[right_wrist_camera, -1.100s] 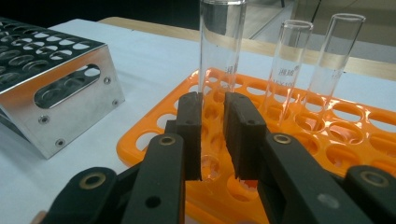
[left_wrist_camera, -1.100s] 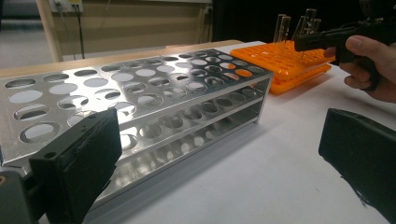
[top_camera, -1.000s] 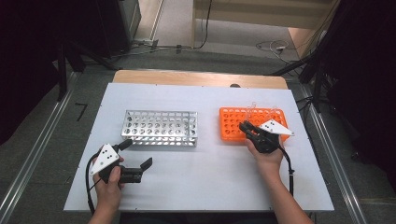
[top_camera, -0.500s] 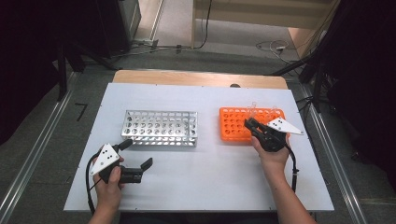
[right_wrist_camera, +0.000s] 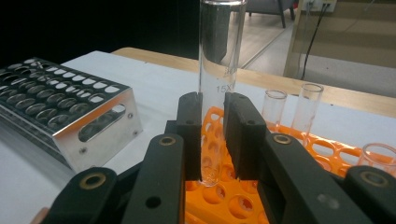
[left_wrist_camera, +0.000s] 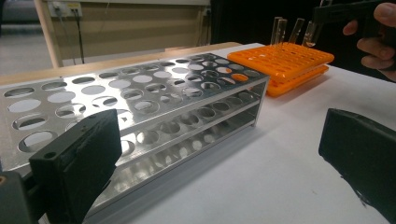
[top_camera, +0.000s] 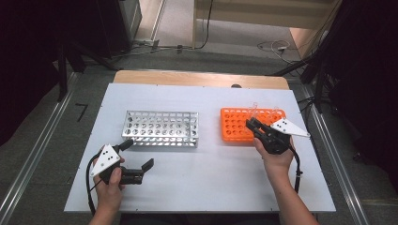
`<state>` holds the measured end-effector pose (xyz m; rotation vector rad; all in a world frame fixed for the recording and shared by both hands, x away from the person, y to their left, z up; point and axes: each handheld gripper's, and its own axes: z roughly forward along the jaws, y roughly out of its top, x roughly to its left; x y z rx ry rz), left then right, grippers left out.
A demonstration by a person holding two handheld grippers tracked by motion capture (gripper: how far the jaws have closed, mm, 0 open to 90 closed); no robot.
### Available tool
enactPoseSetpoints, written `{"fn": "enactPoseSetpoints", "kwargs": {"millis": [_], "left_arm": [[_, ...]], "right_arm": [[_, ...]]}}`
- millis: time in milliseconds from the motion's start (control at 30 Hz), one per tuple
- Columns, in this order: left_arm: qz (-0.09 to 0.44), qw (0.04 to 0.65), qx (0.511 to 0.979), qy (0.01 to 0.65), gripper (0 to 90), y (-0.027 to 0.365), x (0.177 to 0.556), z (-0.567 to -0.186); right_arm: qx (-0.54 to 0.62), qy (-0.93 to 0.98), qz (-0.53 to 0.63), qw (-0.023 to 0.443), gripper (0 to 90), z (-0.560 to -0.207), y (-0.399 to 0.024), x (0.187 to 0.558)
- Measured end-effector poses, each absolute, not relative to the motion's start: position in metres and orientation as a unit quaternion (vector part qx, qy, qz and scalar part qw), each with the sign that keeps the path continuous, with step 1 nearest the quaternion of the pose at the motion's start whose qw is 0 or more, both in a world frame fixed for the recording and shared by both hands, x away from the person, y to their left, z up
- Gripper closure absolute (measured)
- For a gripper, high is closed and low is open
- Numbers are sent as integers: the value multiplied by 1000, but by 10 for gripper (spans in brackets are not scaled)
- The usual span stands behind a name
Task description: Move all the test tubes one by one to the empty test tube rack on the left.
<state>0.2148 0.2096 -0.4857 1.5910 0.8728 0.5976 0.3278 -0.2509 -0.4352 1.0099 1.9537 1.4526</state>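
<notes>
A clear glass test tube (right_wrist_camera: 217, 88) stands upright between the jaws of my right gripper (right_wrist_camera: 213, 135), which is shut on it. Its rounded bottom hangs just above the holes of the orange rack (right_wrist_camera: 219, 196). In the high view the right gripper (top_camera: 254, 126) is over the orange rack (top_camera: 234, 124) at the right. A silver metal rack (top_camera: 162, 127) with vacant holes stands left of centre. My left gripper (top_camera: 137, 155) rests open on the table in front of it, with nothing between its jaws; the metal rack (left_wrist_camera: 140, 107) lies close ahead of it.
Three more glass tubes (right_wrist_camera: 308, 109) stand in the far holes of the orange rack. The white table top (top_camera: 206, 178) has free room between and in front of the racks. Dark equipment and cables border the table on the floor.
My right gripper has shifted slightly to the right over the orange rack with the tube in it. The left gripper has not moved.
</notes>
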Motion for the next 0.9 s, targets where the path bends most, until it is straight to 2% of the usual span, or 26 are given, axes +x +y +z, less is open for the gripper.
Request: {"fn": "enactPoseSetpoints", "kwargs": {"millis": [900], "left_arm": [[251,582,694,341,0,179,210,-472]], "right_arm": [[337,739,539,223,746,-425,-238,296]]}}
